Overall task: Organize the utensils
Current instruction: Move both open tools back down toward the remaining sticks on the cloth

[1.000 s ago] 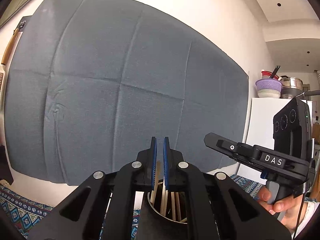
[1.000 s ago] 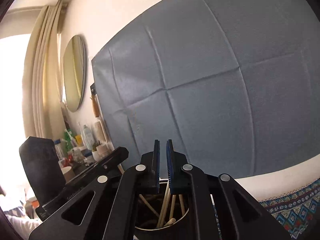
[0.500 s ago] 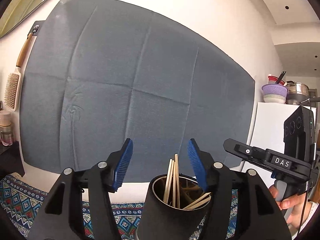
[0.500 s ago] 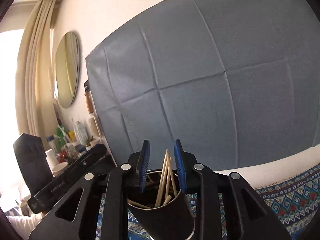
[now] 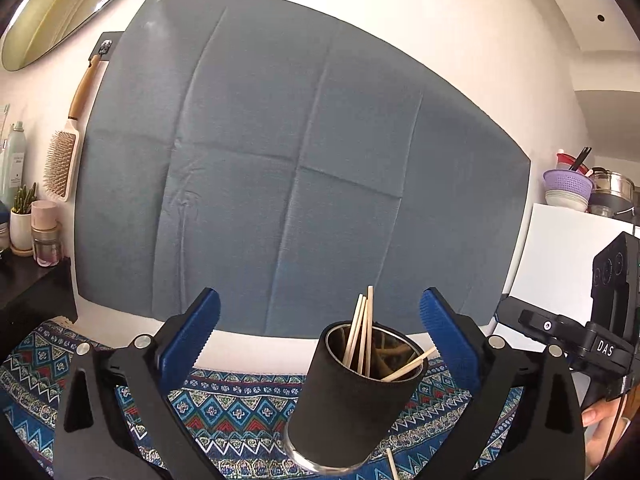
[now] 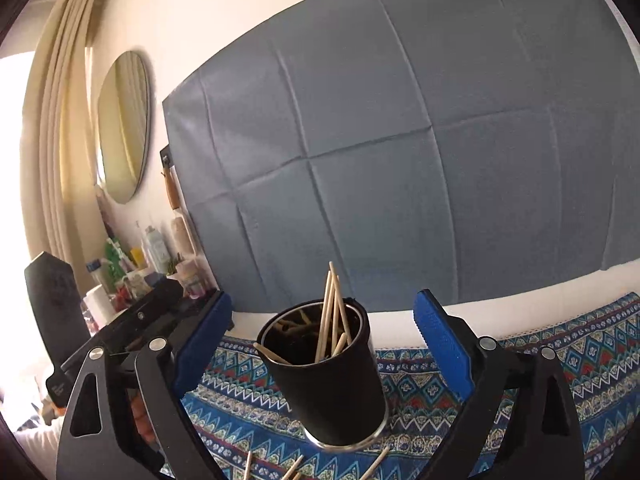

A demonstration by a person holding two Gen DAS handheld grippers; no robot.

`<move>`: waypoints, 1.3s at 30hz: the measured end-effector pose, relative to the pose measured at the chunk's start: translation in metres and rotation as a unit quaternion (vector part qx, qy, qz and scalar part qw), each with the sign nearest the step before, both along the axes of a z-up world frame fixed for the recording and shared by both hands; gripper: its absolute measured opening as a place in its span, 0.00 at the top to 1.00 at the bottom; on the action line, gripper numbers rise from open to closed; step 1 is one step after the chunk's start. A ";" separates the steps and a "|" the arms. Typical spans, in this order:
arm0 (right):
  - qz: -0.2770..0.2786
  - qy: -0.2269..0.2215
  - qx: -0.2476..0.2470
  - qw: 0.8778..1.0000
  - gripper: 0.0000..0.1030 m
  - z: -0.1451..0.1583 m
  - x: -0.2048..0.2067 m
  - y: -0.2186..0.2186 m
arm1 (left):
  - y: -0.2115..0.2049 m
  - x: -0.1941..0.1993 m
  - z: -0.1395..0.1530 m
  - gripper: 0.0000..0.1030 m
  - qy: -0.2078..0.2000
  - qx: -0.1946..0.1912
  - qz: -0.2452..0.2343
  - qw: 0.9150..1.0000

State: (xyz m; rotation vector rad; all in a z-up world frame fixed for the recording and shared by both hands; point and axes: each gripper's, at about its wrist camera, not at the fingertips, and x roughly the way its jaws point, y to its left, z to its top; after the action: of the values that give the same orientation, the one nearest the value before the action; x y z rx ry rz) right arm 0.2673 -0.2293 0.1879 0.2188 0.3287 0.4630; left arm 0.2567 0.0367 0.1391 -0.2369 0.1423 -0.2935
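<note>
Chopsticks [image 5: 362,330] upright in black cup [image 5: 348,404], patterned cloth [image 5: 224,404] beneath

I see the cup [image 5: 352,400] standing on the tablecloth [image 5: 224,408], with chopsticks [image 5: 362,332] in it, some upright, a few leaning on its rim. My left gripper [image 5: 320,324] faces the cup, which sits right of its middle; my right gripper [image 6: 322,322] has it near centre. Loose chopsticks [image 6: 296,468] lie on the cloth before the cup. Behind hangs a wall sheet [image 5: 288,160], a hairbrush [image 5: 66,148] at its left, a fridge [image 5: 560,264] at its right.
</note>
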 end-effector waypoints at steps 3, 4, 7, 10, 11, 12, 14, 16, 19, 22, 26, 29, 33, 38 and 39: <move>-0.005 0.019 -0.008 1.000 0.12 -0.008 -0.005 0.002 | -0.001 -0.005 -0.003 0.06 0.017 0.010 0.003 1.000; -0.009 0.025 -0.010 1.000 0.12 -0.010 -0.007 0.001 | -0.002 -0.007 -0.005 0.06 0.024 0.014 0.002 1.000; -0.020 0.044 -0.012 0.999 0.10 -0.018 -0.011 0.000 | -0.003 -0.011 -0.009 0.06 0.042 0.022 -0.001 0.999; -0.030 0.064 -0.012 0.997 0.09 -0.026 -0.014 -0.002 | -0.005 -0.013 -0.014 0.06 0.068 0.032 0.001 0.997; -0.033 0.072 -0.012 0.997 0.09 -0.029 -0.014 -0.002 | -0.005 -0.013 -0.016 0.06 0.079 0.035 0.003 0.996; -0.035 0.080 -0.013 0.996 0.09 -0.032 -0.015 -0.003 | -0.005 -0.013 -0.019 0.06 0.090 0.037 0.003 0.995; -0.040 0.096 -0.017 0.994 0.09 -0.037 -0.012 -0.002 | -0.003 -0.011 -0.025 0.06 0.118 0.035 -0.003 0.992; -0.045 0.113 -0.027 0.992 0.09 -0.043 -0.012 0.001 | 0.004 -0.010 -0.035 0.06 0.153 0.012 0.000 0.988; -0.046 0.130 -0.038 0.990 0.09 -0.052 -0.013 0.003 | 0.016 -0.011 -0.047 0.06 0.189 -0.016 0.030 0.981; -0.051 0.150 -0.036 0.987 0.09 -0.061 -0.013 0.003 | 0.026 -0.010 -0.057 0.06 0.215 -0.027 0.043 0.975; -0.061 0.183 -0.043 0.980 0.09 -0.075 -0.011 0.002 | 0.031 -0.008 -0.069 0.06 0.253 -0.011 0.067 0.965; -0.070 0.212 -0.055 0.973 0.09 -0.087 -0.006 0.004 | 0.032 -0.007 -0.080 0.06 0.287 0.003 0.076 0.955; -0.077 0.242 -0.066 0.965 0.09 -0.102 -0.002 0.006 | 0.022 0.001 -0.100 0.06 0.349 0.054 0.085 0.932; -0.076 0.275 -0.091 0.954 0.09 -0.123 0.001 0.011 | 0.011 0.003 -0.119 0.06 0.401 0.071 0.076 0.910; -0.074 0.281 -0.098 0.952 0.09 -0.127 0.002 0.013 | 0.009 0.003 -0.122 0.06 0.410 0.073 0.077 0.906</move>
State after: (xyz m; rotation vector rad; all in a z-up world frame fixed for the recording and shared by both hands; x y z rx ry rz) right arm 0.2694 -0.2160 0.0610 0.1755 0.9068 0.2089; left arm 0.2601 0.0457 0.0168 -0.2099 0.9733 -0.0068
